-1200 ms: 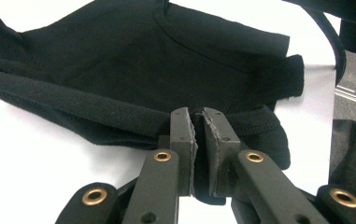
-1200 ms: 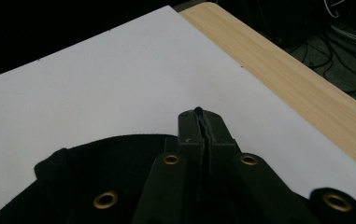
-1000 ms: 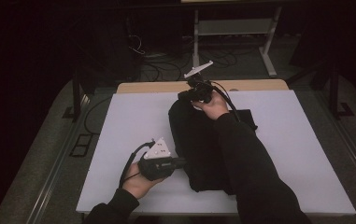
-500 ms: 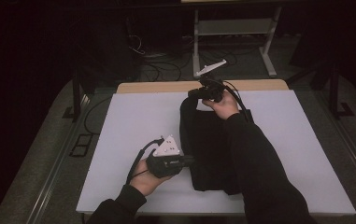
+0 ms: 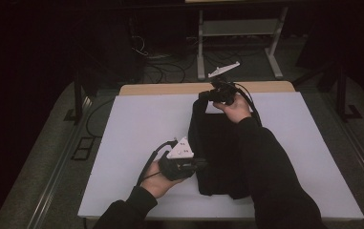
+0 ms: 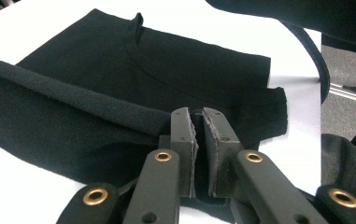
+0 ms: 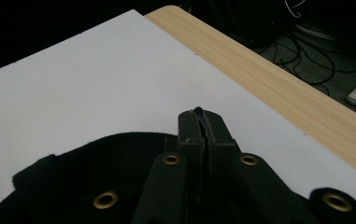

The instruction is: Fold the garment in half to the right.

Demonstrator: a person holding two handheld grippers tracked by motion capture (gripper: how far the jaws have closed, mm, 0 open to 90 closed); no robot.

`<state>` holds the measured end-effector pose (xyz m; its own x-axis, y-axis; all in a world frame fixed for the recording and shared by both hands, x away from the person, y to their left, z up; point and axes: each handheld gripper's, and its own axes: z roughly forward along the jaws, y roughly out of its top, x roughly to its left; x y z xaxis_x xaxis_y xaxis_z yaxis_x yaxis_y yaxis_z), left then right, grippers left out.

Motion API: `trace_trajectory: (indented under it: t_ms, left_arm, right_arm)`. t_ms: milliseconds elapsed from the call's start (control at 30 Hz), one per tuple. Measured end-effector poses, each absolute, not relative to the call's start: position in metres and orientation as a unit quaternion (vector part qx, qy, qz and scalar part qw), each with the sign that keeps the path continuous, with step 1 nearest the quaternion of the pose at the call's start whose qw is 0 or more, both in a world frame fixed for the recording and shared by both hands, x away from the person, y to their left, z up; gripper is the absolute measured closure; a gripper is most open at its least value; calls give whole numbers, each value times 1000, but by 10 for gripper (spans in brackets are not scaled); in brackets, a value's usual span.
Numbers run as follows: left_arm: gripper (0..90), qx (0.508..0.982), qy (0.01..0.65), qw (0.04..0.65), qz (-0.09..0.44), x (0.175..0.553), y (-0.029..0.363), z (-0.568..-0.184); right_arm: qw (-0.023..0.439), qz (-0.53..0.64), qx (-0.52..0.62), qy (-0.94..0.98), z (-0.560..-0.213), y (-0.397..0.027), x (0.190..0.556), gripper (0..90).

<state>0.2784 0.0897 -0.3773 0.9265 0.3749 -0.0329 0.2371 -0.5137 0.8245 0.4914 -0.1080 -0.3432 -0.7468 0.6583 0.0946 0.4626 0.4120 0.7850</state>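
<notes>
Now we have carried the black garment [image 5: 218,152] rightward across the counter [image 5: 136,124], both grippers' jaws clenched on its folded edge.

Table [image 5: 132,143]: left half and far-right strip bare, passable. Obstacles: black garment [image 5: 213,143] down the middle; right sleeve [image 5: 270,176] lying across it.

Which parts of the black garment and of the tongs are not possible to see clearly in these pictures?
- High view: the right side of the black garment is covered by the person's right sleeve.
- Left gripper view: the fabric pinched in the left tongs is hidden between the pads.
- Right gripper view: the garment's lower part is cut off by the bottom edge, behind the right tongs.
</notes>
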Motion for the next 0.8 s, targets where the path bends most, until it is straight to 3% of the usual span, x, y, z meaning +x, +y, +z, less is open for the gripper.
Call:
trace_trajectory:
  t_ms: [800]
  left_arm:
    - [818, 878, 157, 448, 62, 282, 56, -380]
  right_arm:
    - [121, 432, 359, 819, -354, -143, 488, 860]
